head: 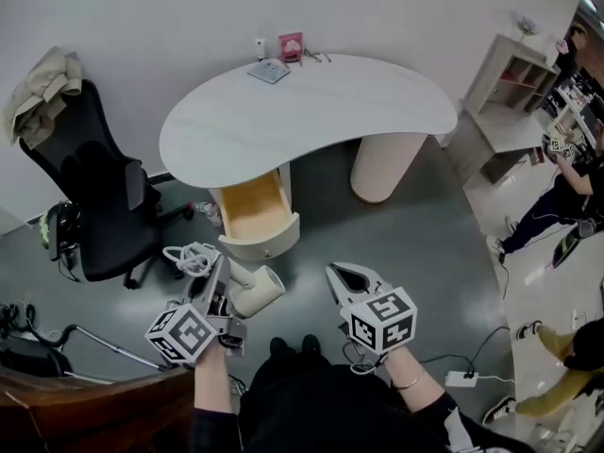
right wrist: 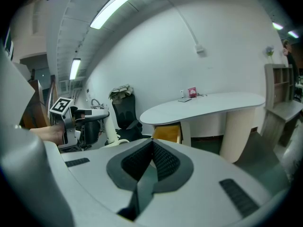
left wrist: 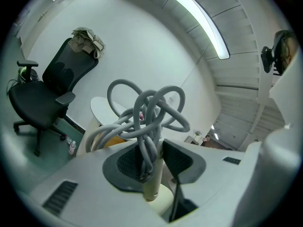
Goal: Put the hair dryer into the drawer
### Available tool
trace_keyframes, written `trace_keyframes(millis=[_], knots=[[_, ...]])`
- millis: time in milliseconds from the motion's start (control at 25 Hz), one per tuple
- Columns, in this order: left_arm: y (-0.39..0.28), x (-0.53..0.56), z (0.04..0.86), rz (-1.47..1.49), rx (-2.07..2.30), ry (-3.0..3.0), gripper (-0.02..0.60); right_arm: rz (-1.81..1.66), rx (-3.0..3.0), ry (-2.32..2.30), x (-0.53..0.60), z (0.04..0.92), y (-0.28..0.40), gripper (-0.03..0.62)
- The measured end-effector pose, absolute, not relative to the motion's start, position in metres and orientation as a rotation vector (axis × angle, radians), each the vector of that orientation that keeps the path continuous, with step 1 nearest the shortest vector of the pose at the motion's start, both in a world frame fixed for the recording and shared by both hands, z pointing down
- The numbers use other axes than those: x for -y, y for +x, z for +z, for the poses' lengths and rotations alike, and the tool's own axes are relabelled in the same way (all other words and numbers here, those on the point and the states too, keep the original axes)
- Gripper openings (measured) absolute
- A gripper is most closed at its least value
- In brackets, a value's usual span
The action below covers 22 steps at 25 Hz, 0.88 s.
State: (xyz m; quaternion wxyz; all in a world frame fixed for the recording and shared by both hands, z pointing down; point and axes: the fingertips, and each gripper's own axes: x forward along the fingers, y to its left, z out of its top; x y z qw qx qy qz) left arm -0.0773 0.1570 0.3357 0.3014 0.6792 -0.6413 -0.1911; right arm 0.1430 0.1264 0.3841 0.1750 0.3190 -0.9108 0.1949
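Note:
A cream hair dryer [head: 257, 291] hangs just in front of the open drawer [head: 253, 208] of the white curved table [head: 311, 111]. My left gripper [head: 219, 276] is shut on its handle. The grey cord [head: 192, 257] loops up in a bundle beside the jaws. In the left gripper view the handle [left wrist: 152, 186] and cord [left wrist: 147, 112] sit between the pads of that gripper [left wrist: 154, 169]. My right gripper [head: 345, 275] floats to the right of the dryer, shut and empty. In the right gripper view its jaws [right wrist: 152, 148] meet, with the dryer [right wrist: 110, 126] at the left and the drawer [right wrist: 168, 132] beyond.
A black office chair [head: 99, 196] with clothes over its back stands left of the drawer. A bottle [head: 209, 213] lies on the floor by the drawer. The table's round pedestal [head: 382, 163] is to the right. A shelf unit [head: 510, 83] and people stand at far right. A power strip [head: 462, 378] lies on the floor.

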Motion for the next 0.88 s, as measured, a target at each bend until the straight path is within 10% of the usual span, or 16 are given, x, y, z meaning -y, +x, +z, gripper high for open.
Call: trace_keyframes(millis=[880], knots=[[-0.100, -0.085, 0.305, -0.547, 1.685, 1.877, 0.140, 0.565, 2.554, 0.999, -0.080, 0.382, 0.148, 0.003]])
